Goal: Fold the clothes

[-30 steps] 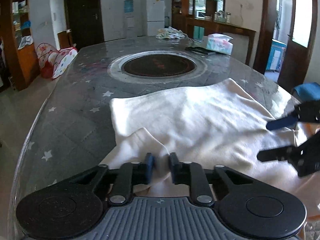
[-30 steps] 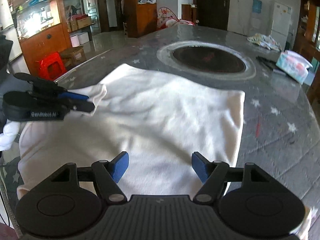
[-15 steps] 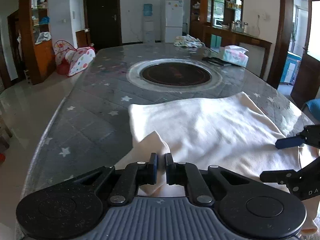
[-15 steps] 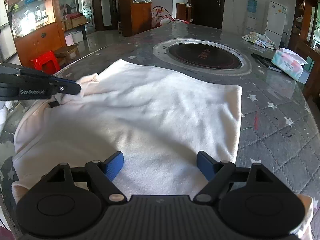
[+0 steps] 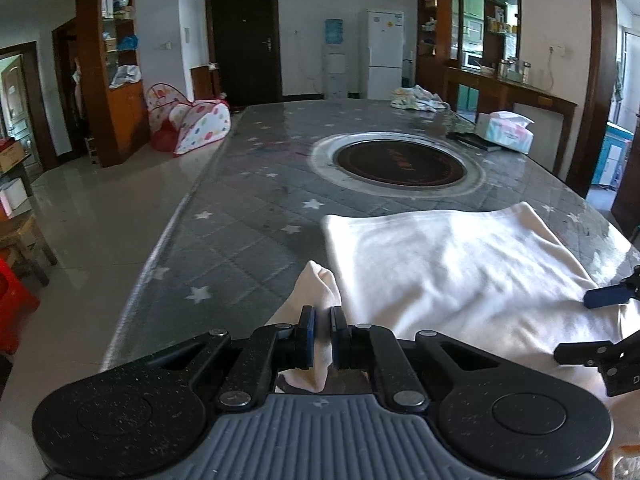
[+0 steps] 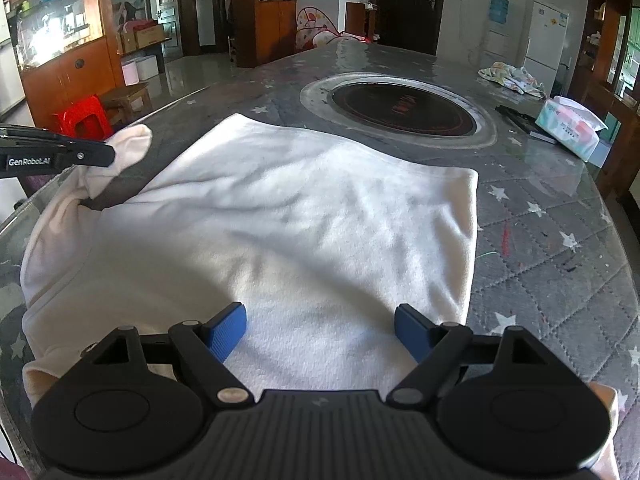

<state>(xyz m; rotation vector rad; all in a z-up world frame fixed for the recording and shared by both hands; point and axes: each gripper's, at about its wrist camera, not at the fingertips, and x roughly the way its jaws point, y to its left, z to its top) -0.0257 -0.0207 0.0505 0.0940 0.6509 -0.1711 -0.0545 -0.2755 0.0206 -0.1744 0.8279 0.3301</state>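
Note:
A cream-white garment (image 6: 304, 216) lies spread on the grey star-patterned table (image 6: 560, 264). My left gripper (image 5: 320, 330) is shut on the cuff end of its sleeve (image 5: 318, 284), which sticks up past the blue pads, lifted off the table. From the right wrist view that same left gripper (image 6: 102, 155) comes in from the left with the sleeve (image 6: 128, 148) pinched and raised. My right gripper (image 6: 320, 330) hovers open over the garment's near part, nothing between its fingers. In the left wrist view the right gripper (image 5: 588, 324) shows at the right edge, open.
A round dark hotplate (image 5: 400, 160) is set into the table's middle. Beyond it lie a tissue pack (image 5: 506, 131), a dark flat object (image 5: 472, 140) and a bundled cloth (image 5: 416, 100). The table's left edge (image 5: 152, 264) drops to tiled floor; a red stool (image 6: 82, 118) stands there.
My left gripper has closed tighter on the sleeve and lifted it up and leftward away from the garment's body. The right gripper's jaws have spread a little wider; it has stayed in place.

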